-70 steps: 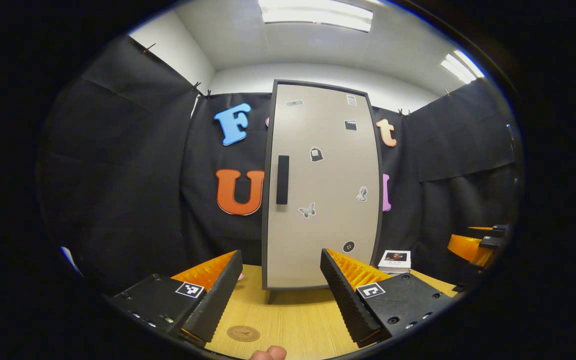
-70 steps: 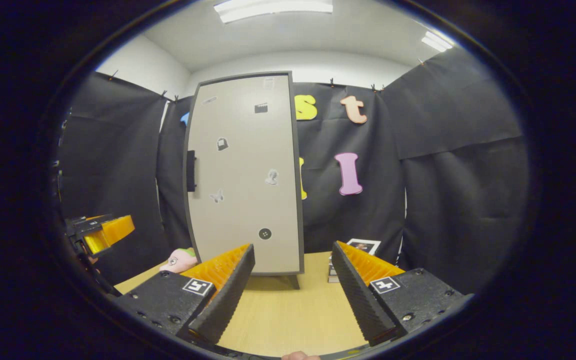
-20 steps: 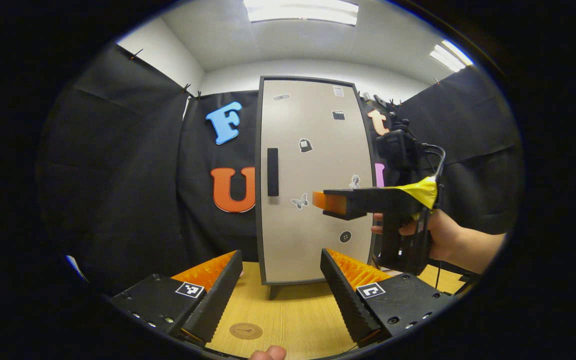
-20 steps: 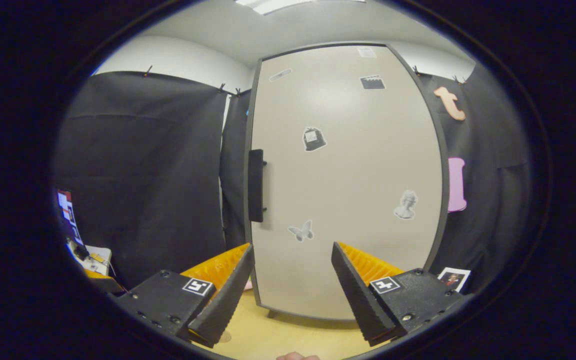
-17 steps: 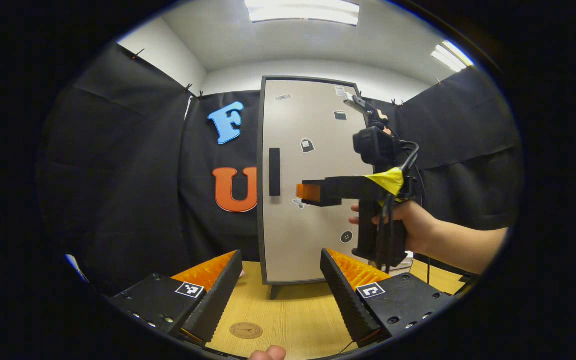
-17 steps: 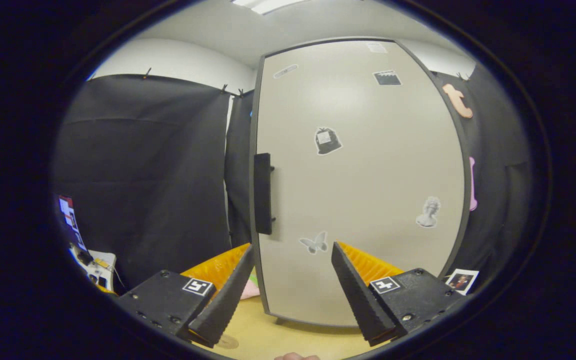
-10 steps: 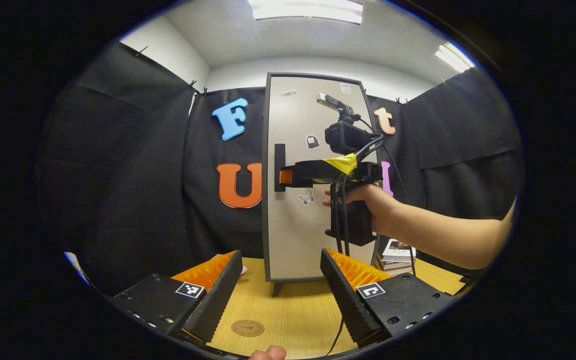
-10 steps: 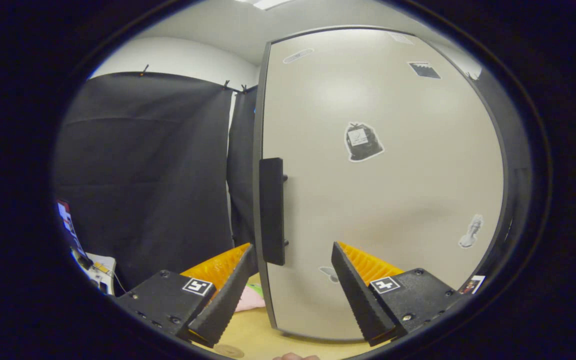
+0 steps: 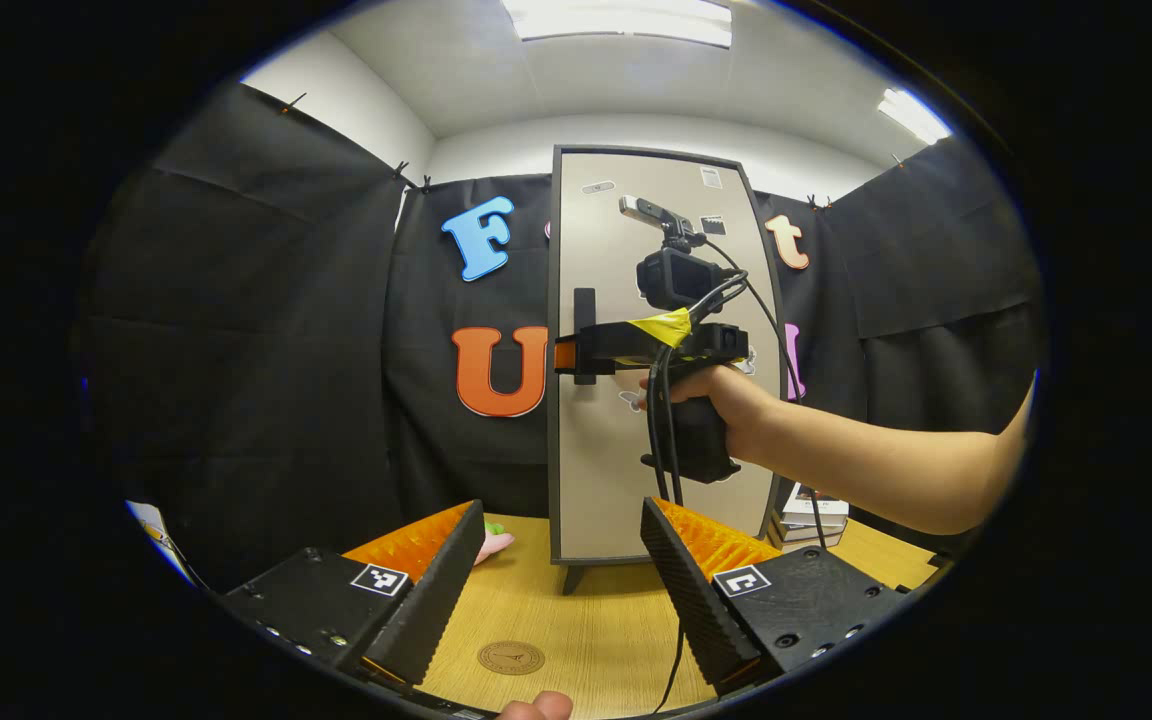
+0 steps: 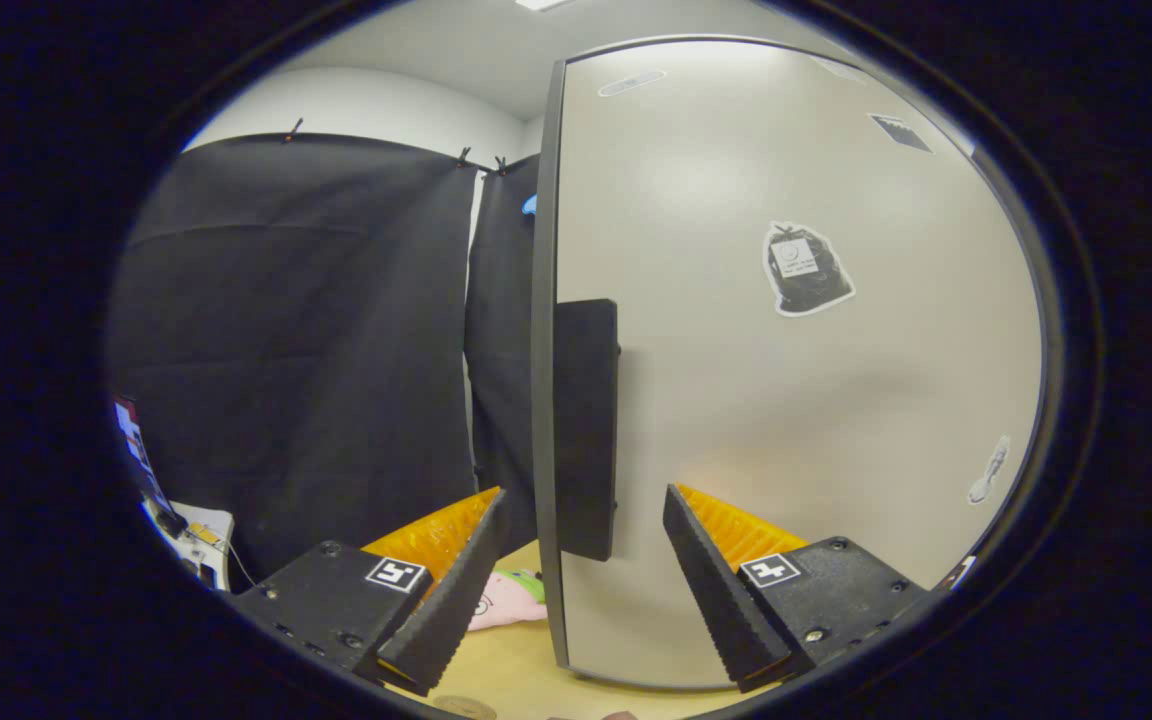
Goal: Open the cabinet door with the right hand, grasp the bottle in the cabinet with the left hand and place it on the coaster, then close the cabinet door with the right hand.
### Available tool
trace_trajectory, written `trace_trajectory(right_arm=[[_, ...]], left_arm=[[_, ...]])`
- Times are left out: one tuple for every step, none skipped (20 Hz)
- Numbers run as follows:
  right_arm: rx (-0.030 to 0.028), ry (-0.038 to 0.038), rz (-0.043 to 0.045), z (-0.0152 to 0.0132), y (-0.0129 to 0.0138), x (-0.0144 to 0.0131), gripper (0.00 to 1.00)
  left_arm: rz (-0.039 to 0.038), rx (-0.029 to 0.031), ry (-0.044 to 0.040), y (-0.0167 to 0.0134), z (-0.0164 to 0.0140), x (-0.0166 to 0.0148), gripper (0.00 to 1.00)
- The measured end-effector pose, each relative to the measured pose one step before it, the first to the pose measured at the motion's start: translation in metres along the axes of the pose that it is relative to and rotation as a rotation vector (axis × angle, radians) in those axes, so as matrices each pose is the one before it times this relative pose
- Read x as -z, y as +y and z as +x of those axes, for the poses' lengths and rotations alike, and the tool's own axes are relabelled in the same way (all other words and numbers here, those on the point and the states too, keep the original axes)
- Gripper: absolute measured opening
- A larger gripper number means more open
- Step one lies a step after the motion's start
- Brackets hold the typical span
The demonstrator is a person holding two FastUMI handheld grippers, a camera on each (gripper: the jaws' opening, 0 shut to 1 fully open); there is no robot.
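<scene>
A tall beige cabinet [image 9: 606, 470] with a dark frame stands shut on the wooden table; whatever is inside is hidden. Its black vertical handle [image 10: 584, 430] sits on the door's left edge. My right gripper [image 10: 584, 520] is open, with the handle's lower end between its fingers and untouched. In the left gripper view, the right gripper [image 9: 576, 355] reaches the handle [image 9: 584, 310], held by a hand [image 9: 726, 395]. My left gripper [image 9: 561, 545] hovers open and empty over the table. The round brown coaster [image 9: 511, 657] lies just below it.
A pink plush toy [image 10: 506, 600] lies on the table left of the cabinet. A stack of books [image 9: 816, 510] sits to its right. A cable [image 9: 676, 650] hangs from the right gripper down to the table [image 9: 596, 625]. Black cloth walls enclose the booth.
The right gripper has moved left and closer to the cabinet until its open fingers straddle the door handle. The left gripper has barely shifted.
</scene>
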State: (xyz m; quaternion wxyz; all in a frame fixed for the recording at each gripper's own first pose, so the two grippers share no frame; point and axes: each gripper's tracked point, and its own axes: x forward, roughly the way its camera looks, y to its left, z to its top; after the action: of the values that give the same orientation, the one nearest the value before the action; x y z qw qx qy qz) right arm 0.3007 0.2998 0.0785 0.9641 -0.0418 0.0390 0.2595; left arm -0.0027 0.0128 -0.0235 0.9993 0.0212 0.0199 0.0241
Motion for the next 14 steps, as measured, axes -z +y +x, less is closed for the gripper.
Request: trace_trajectory(right_arm=[[0.00046,0.00433,-0.00108,0.00220,0.00104,0.00037,0.99],[0.00468,-0.00189,-0.00178,0.00189,0.00030,0.00017,0.99],[0.00654,-0.00637,-0.00102,0.00187,-0.00024,-0.00128,0.96],[0.00415,-0.00667,-0.00117,0.00136,0.00013,-0.00113,0.92],[-0.00011,-0.00458,-0.00124,0.00131,0.00110,-0.00153,0.90],[0.00373,0.00066,-0.00109,0.00147,-0.00034,-0.00010,0.86],[0.00120,-0.00179,0.00054,0.00086,0.00046,-0.00083,0.84],[0.00220,-0.00059,-0.00052,0.00067,0.00096,-0.00065,0.79],[0.00352,0.00068,-0.00449,0.00023,0.00088,-0.00067,0.74],[0.00524,-0.00169,-0.00543,0.00021,0.00046,-0.00066,0.72],[0.00388,0.00036,-0.00853,0.00098,0.00058,-0.00051,0.70],[-0.00355,-0.00049,-0.00467,0.00169,0.00035,-0.00006,0.60],[0.00298,0.00022,-0.00051,0.00228,-0.00035,-0.00028,0.61],[0.01558,-0.00373,0.00878,0.00042,-0.00263,-0.00057,0.53]], left_arm=[[-0.00029,-0.00166,0.00070,0.00064,0.00107,0.00019,0.95],[-0.00081,-0.00245,-0.00102,0.00139,-0.00032,-0.00024,0.95],[-0.00161,-0.00109,-0.00195,0.00070,-0.00013,-0.00060,0.95],[-0.00145,-0.00090,-0.00250,0.00041,0.00151,-0.00036,0.95],[-0.00055,-0.00148,-0.00120,0.00105,0.00022,0.00010,0.95],[-0.00026,-0.00153,0.00045,0.00127,-0.00007,0.00079,0.95],[-0.00076,-0.00152,0.00128,0.00183,0.00032,0.00040,0.95],[-0.00088,-0.00196,0.00037,0.00135,0.00007,0.00024,0.95],[-0.00058,-0.00272,-0.00026,0.00183,-0.00015,-0.00045,0.95],[-0.00085,-0.00256,-0.00024,0.00144,0.00060,0.00090,0.95],[-0.00216,-0.00167,-0.00095,0.00027,0.00034,-0.00057,0.95],[-0.00112,-0.00061,-0.00042,0.00071,0.00022,0.00014,0.95],[0.00109,-0.00222,-0.00093,0.00091,0.00034,0.00027,0.95],[0.00152,-0.00443,-0.00180,0.00155,-0.00032,-0.00081,0.95]])
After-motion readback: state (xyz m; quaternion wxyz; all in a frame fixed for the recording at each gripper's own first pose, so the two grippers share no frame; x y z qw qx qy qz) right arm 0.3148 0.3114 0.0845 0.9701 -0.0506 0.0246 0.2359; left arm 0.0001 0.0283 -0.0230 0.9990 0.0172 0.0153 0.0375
